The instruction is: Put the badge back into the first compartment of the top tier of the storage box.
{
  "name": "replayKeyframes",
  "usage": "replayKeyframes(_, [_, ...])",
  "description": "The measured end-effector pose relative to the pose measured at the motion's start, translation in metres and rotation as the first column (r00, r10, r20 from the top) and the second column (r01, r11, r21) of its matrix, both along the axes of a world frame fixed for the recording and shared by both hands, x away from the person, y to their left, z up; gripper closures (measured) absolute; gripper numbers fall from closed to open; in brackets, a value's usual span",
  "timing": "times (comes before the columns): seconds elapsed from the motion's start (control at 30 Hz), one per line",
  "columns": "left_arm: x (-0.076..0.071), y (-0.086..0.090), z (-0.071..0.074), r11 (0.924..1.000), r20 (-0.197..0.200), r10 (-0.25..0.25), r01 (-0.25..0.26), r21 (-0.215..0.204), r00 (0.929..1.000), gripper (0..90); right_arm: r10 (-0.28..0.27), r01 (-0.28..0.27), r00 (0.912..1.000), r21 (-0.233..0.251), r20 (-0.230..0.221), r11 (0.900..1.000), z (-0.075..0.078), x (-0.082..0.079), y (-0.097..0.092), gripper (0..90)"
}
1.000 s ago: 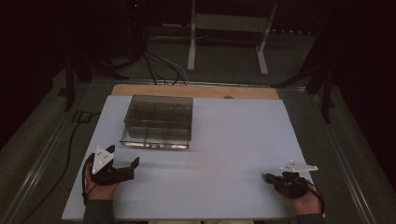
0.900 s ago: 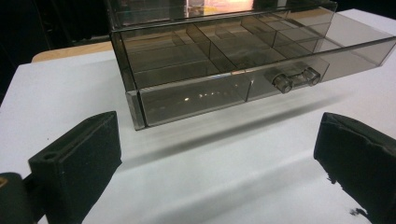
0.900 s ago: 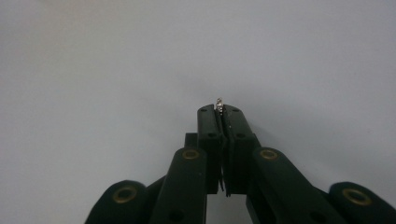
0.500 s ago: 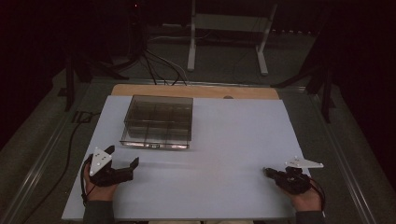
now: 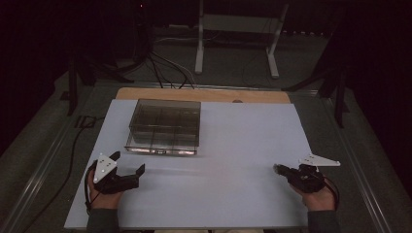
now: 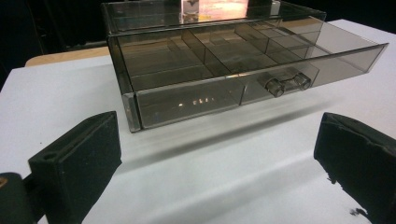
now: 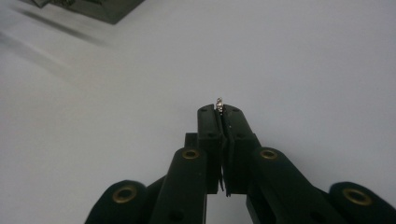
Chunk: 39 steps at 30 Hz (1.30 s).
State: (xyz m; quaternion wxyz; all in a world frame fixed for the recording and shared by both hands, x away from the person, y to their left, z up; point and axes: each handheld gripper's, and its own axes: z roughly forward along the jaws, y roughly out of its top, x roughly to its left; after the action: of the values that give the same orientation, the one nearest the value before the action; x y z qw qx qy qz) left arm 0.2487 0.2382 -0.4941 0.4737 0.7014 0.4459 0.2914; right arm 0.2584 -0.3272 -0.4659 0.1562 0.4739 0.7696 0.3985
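A smoky transparent drawer box (image 5: 165, 125) stands on the white tabletop (image 5: 243, 145) at the back left. In the left gripper view its drawer (image 6: 224, 60) is pulled out, showing empty divided compartments and a clear handle (image 6: 287, 83). My left gripper (image 5: 128, 162) rests open in front of the box, its wide-apart jaws (image 6: 219, 163) aimed at the drawer front with nothing between them. My right gripper (image 5: 278, 169) hovers near the front right, shut. A tiny silvery piece (image 7: 219, 102) is pinched at its tips (image 7: 220, 111).
A wooden strip (image 5: 204, 94) runs along the table's far edge. Beyond it lie cables (image 5: 160, 68) and a white stand (image 5: 238, 43) on a dark floor. Metal rails (image 5: 43, 160) flank the table on both sides.
My right gripper has lifted a little off the table and drifted slightly to the right, still shut. The left gripper and the box have stayed put.
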Motion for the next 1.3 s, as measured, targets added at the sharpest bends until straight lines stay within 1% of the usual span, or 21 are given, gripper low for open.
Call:
replayKeyframes(0.2, [0.001,0.000,-0.001,1.0000,-0.002,-0.003,0.003,0.002,1.0000,1.8,-0.007,0.007,0.9998,0.008,0.018,0.9999,0.006,0.004,0.000,87.7])
replayKeyframes(0.23, [0.001,-0.001,-0.001,1.0000,-0.002,-0.004,0.004,0.002,1.0000,1.8,-0.007,0.007,0.9998,0.016,0.019,0.9998,0.008,0.006,0.000,87.7])
replayKeyframes(0.43, [0.001,-0.001,-0.001,1.0000,-0.002,-0.006,0.007,0.008,1.0000,1.8,-0.009,0.008,0.9997,0.027,0.024,0.9996,0.011,0.009,0.001,87.7])
replayKeyframes(0.53, [0.002,-0.001,-0.002,1.0000,-0.003,-0.005,0.005,0.008,1.0000,1.8,-0.004,0.003,0.9994,0.041,0.033,0.9992,0.014,0.012,0.004,87.7])
replayKeyframes(0.73, [0.002,-0.001,-0.002,0.9999,-0.005,-0.005,0.005,0.009,1.0000,1.8,-0.001,-0.002,0.9988,0.052,0.048,0.9986,0.019,0.017,0.010,87.7])
replayKeyframes(0.8, [0.002,-0.001,-0.002,1.0000,-0.005,-0.004,0.004,0.007,1.0000,1.8,0.002,-0.006,0.9984,0.069,0.056,0.9976,0.023,0.020,0.013,87.7])
replayKeyframes(1.1, [0.002,0.000,-0.003,1.0000,-0.005,-0.004,0.004,0.009,1.0000,1.8,0.015,-0.021,0.9968,0.079,0.078,0.9967,0.031,0.028,0.025,87.7])
replayKeyframes(1.3, [0.002,-0.001,-0.003,0.9999,-0.007,-0.005,0.005,0.012,1.0000,1.8,0.015,-0.023,0.9959,0.096,0.089,0.9952,0.037,0.033,0.029,87.7])
